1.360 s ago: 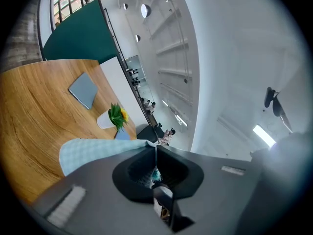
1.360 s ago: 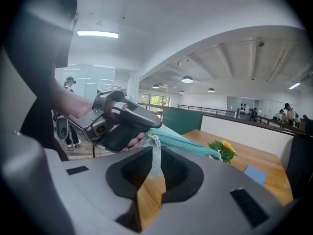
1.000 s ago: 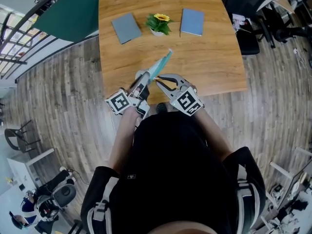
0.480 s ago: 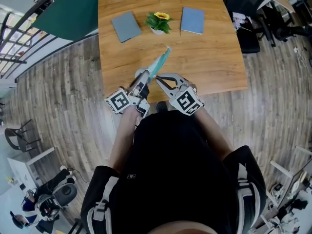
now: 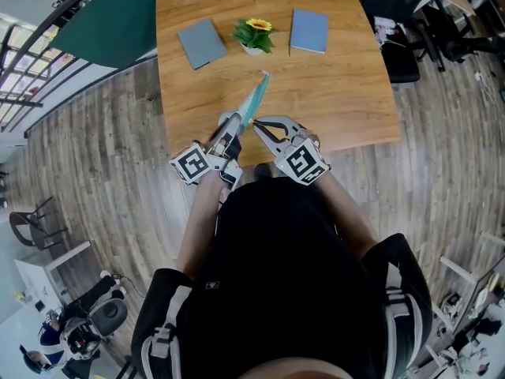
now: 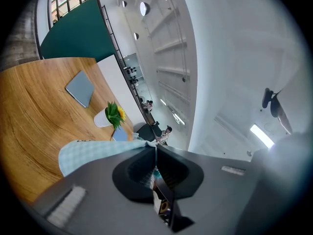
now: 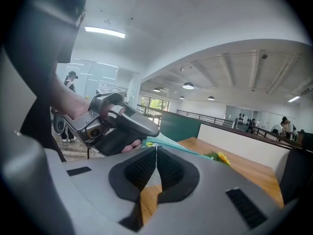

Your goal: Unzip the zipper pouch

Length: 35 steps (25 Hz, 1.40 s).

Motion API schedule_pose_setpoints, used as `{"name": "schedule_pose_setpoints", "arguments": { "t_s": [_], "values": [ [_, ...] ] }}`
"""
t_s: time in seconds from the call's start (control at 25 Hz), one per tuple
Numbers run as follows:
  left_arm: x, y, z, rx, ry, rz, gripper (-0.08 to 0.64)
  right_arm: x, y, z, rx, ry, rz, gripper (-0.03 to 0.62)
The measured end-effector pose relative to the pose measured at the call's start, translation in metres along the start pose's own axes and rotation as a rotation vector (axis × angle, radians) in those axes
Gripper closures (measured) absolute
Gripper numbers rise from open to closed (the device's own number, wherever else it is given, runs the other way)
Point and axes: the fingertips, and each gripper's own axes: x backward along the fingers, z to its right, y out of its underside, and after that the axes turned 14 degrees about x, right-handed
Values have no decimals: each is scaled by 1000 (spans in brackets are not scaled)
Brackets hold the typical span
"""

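The pouch (image 5: 257, 95) is held slanting above the near edge of the desk (image 5: 339, 93). Left tongs (image 6: 155, 147) are clamped on its cloth, and right tongs (image 7: 156, 150) are closed at its near end, apparently on the zip tab (image 7: 156, 144). Judged step: tab just gripped. Next calls for a steady draw along the zip.

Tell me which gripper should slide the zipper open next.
Right. The right gripper has its fingers pinching what looks like the small zipper pull at the near end of the teal checked fabric pouch. The left gripper clamps that pouch, anchoring it.
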Motion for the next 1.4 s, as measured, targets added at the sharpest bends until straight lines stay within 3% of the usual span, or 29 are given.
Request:
{"name": "schedule_pose_setpoints", "arguments": {
  "t_s": [0.12,0.84,1.04,1.4],
  "values": [
    [0,2,0,27,-20,1,551,1,0,1,-8,13,3,583],
    [-5,9,6,-8,26,-7,551,8,2,7,-66,54,34,583],
    [-4,10,5,22,9,-1,551,7,2,10,-91,65,41,583],
    [-4,11,5,0,16,-8,552,8,4,14,-104,77,40,584]
  ]
}}
